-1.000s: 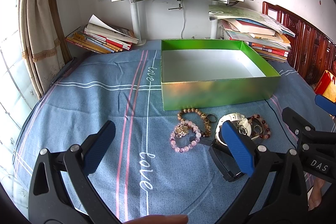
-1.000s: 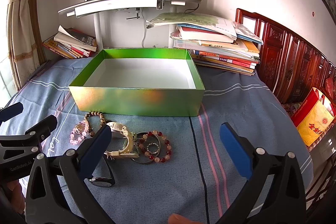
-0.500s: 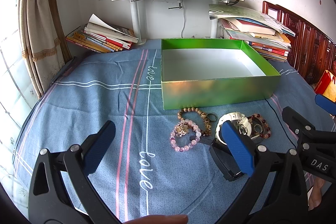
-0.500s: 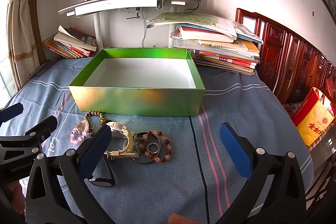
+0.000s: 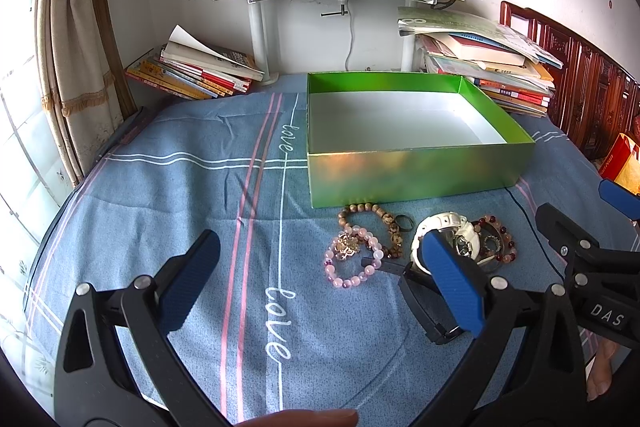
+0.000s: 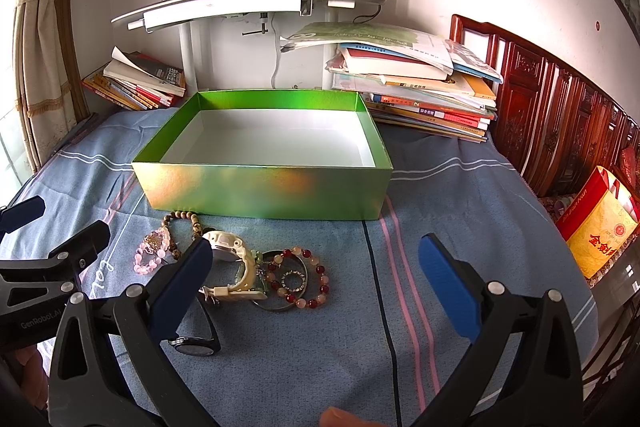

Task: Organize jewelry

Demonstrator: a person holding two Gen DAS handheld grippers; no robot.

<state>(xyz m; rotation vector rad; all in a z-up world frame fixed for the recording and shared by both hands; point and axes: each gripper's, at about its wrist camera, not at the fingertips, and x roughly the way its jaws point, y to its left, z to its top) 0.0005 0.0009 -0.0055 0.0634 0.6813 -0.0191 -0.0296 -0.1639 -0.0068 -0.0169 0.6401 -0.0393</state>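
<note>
We find the green box (image 6: 264, 193) standing open and with nothing in it on the blue bedsheet (image 5: 180, 187), and every piece of jewelry lying outside it, just beside its near wall. From the left wrist view we record a brown bead bracelet (image 5: 374, 217) closest to the box, a pink bead bracelet (image 5: 352, 263) in front of it, a white watch (image 5: 448, 231), and a red bead bracelet (image 5: 498, 241) at the right end of the cluster. A black watch (image 6: 196, 341) lies nearest us, partly behind a finger of the right gripper (image 6: 316, 273). The left gripper (image 5: 320, 271) hangs above the sheet with its jaws wide apart and nothing between them; the right gripper likewise shows its jaws wide apart and holding nothing. In our judgement no item has been moved into the box, so the task stands at its opening step: selecting a first piece. The next move calls for lowering one gripper over a single bracelet or watch, closing on a band or bead strand without dragging the neighbouring pieces, several of which touch or overlap, then lifting it over the box wall.
</note>
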